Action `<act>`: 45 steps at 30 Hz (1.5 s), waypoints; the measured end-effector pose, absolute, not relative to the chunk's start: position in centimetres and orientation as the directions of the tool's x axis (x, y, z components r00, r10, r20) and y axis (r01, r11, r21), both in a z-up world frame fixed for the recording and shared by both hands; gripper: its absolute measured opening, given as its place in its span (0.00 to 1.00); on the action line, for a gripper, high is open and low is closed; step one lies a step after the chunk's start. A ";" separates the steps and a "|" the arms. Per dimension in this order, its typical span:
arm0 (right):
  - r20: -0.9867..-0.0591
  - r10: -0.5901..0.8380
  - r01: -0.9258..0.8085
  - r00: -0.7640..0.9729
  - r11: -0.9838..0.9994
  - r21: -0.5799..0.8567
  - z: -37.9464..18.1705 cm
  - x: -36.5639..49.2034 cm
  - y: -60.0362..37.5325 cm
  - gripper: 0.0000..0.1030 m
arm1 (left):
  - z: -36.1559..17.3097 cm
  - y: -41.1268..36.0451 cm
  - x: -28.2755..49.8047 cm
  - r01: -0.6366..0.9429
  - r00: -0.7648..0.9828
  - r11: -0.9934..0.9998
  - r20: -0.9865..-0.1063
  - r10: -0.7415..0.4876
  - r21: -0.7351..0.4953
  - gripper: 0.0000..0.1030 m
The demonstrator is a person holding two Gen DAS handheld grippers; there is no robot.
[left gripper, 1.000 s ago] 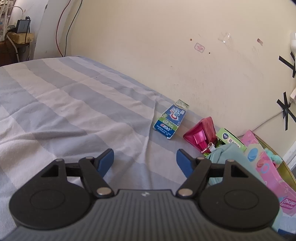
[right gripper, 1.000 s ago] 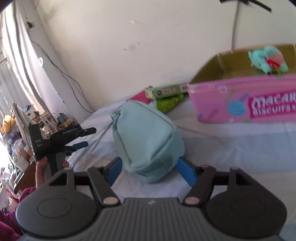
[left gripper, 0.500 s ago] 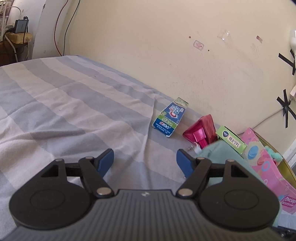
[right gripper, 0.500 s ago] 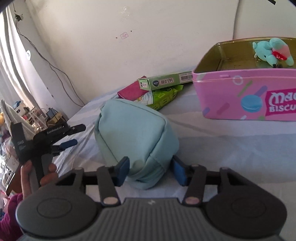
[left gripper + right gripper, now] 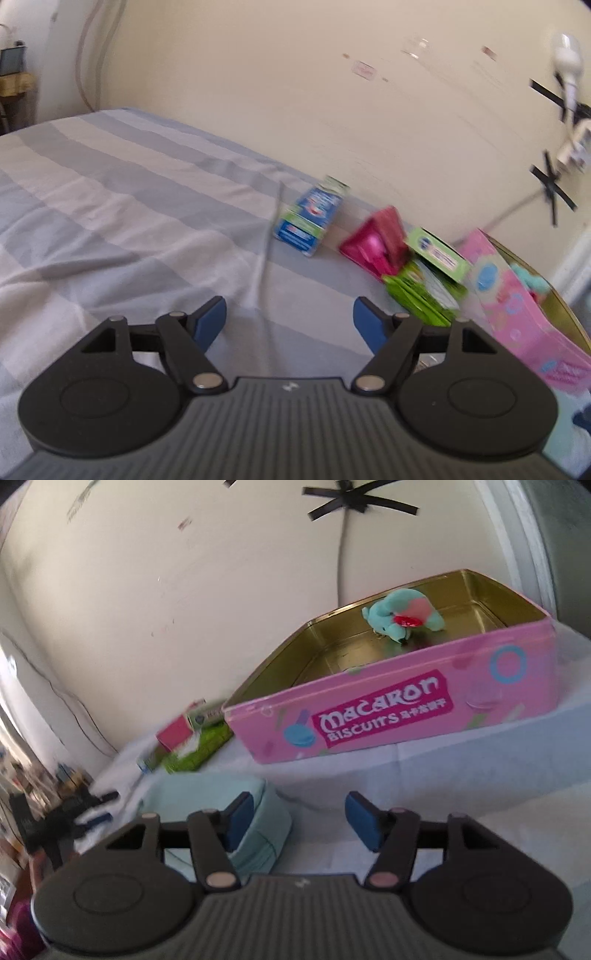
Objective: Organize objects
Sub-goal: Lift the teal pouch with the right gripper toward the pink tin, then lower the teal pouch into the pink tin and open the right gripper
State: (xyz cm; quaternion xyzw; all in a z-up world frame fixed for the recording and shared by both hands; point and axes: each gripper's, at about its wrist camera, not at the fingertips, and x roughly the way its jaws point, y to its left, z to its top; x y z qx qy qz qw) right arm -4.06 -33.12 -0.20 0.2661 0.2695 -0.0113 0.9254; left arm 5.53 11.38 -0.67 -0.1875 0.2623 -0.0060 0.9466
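My right gripper (image 5: pixel 297 821) is opening its jaws, with nothing between them; the teal pouch (image 5: pixel 236 812) lies just left of them. My left gripper (image 5: pixel 290 321) stands open over the striped sheet (image 5: pixel 110 206). One pink biscuit tin (image 5: pixel 388 709) holds one teal plush toy (image 5: pixel 400 618). Left of it I count one pink purse (image 5: pixel 376 240), one green packet (image 5: pixel 421 291) and two boxes.

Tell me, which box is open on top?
The pink tin: no lid, a teal toy inside. The blue box and green box look closed.
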 end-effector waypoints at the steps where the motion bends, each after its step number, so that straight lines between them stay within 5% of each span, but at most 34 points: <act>1: -0.502 0.127 0.150 0.855 0.867 0.475 -0.2 -4.2 -32.7 0.58 | -0.5 11.1 5.2 -0.062 0.862 0.929 -0.488 -0.134 -0.364 0.75; 9: -0.515 0.184 0.058 0.837 0.907 0.417 -1.2 -2.8 -29.5 0.63 | 1.0 5.7 4.7 0.173 0.798 0.911 -0.489 -0.353 -0.375 0.81; 14: -0.528 0.198 0.026 0.825 0.922 0.387 -2.1 -2.3 -28.3 0.64 | 0.3 1.9 5.5 0.234 0.747 0.922 -0.549 -0.374 -0.309 0.80; 16: -0.530 0.207 0.020 0.822 0.920 0.391 -2.3 -2.0 -28.1 0.58 | -0.8 0.3 6.2 0.239 0.716 0.936 -0.604 -0.350 -0.259 0.72; 21: -0.502 0.120 0.031 0.856 0.959 0.282 -1.1 -2.5 -27.5 0.47 | 1.1 -1.6 4.7 0.260 0.755 0.946 -0.570 -0.323 -0.192 0.58; 25: -0.369 0.117 0.009 0.922 0.946 0.323 1.7 -4.0 -30.3 0.46 | 5.2 -2.5 3.8 0.308 0.813 0.927 -0.447 -0.374 -0.215 0.58; 31: -0.280 -0.104 0.174 0.954 0.955 0.238 4.6 -3.7 -34.8 0.45 | 8.9 -10.0 7.0 0.401 0.834 0.908 -0.364 -0.416 -0.120 0.59; 38: -0.321 -0.278 0.351 0.905 0.915 0.198 3.8 -1.0 -41.1 0.45 | 6.6 -17.8 13.1 0.411 0.816 0.910 -0.421 -0.396 -0.061 0.60; 42: -0.325 -0.358 0.417 0.875 0.899 0.133 3.2 1.1 -42.0 0.65 | 5.3 -20.3 15.5 0.348 0.850 0.937 -0.434 -0.298 0.039 0.62; 45: -0.302 -0.383 0.436 0.873 0.891 0.129 2.9 1.4 -41.4 0.66 | 5.4 -19.5 15.1 0.347 0.841 0.937 -0.451 -0.300 0.024 0.64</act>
